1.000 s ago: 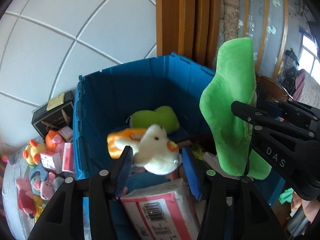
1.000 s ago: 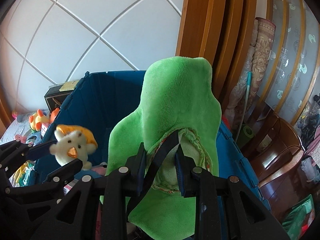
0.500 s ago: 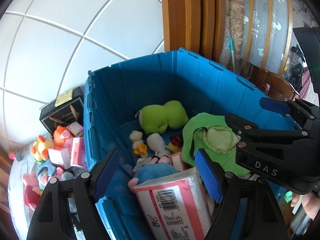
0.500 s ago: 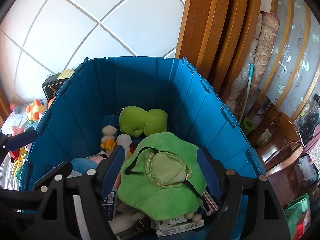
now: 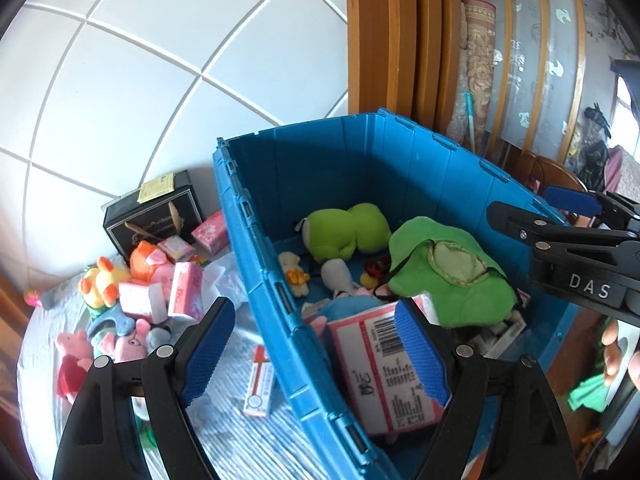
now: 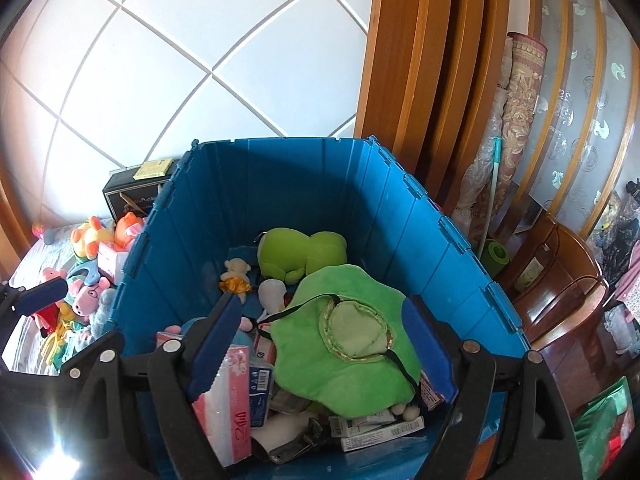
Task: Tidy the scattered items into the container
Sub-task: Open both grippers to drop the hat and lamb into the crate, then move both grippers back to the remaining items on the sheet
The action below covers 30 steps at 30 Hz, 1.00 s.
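Observation:
The blue crate (image 5: 320,152) (image 6: 300,176) holds a green floppy hat (image 5: 448,272) (image 6: 344,332), a green frog plush (image 5: 344,232), a white chick plush (image 5: 338,276) and a pink tissue pack (image 5: 384,368). My left gripper (image 5: 312,304) hovers over the crate's near left wall, its jaws opening with nothing between them. My right gripper (image 6: 320,300) hangs above the hat, its jaws also opening and empty; in the left wrist view it shows at the right edge (image 5: 560,220).
Left of the crate, on a striped bedspread (image 5: 224,432), lie several plush toys (image 5: 108,280), tissue packs (image 5: 184,288), a slim pink box (image 5: 260,380) and a black box (image 5: 152,216). A tiled wall stands behind. Wooden frames (image 6: 420,80) and furniture crowd the right.
The left gripper let go of the white chick and the right let go of the green hat; both now lie in the crate. Both grippers opened wide, and the left shifted toward the bed side.

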### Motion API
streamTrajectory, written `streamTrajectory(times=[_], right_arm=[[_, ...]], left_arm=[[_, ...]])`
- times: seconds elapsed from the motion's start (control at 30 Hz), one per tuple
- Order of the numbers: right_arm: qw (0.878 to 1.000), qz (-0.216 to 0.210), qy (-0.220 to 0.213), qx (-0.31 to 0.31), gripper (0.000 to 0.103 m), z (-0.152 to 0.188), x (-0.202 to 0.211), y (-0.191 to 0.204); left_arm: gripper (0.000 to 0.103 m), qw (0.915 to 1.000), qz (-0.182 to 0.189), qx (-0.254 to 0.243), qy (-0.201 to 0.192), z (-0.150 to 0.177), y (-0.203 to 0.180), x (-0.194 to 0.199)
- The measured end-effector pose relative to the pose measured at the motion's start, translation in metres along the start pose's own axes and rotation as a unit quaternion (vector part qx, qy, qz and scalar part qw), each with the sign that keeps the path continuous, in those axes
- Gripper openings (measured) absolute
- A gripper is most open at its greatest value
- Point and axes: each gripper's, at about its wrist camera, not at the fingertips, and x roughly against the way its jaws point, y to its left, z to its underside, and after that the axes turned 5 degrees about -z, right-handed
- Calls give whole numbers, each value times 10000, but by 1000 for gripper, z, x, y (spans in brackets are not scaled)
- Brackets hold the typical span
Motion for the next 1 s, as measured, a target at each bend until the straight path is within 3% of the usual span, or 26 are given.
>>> streamTrajectory(times=[0.3,0.37,0.53,0.8,1.0], right_arm=[[9980,-372,-506,38,94,18,37,66],[9973,-489,-552,31,103,22,39,83],[9951,-737,-647,123,103,28,41,133],[9891,-1274,-494,557,103,31,27,229],[9839,-1599,-16,798,103,42,-9,289]], left_arm=[[83,9981,-455,397,-144,47,71,35],[83,9976,-505,466,-99,60,89,40],[84,9950,-738,665,-55,90,135,54],[84,9870,-1177,1088,107,131,216,62],[84,9774,-1420,1493,479,164,280,47]])
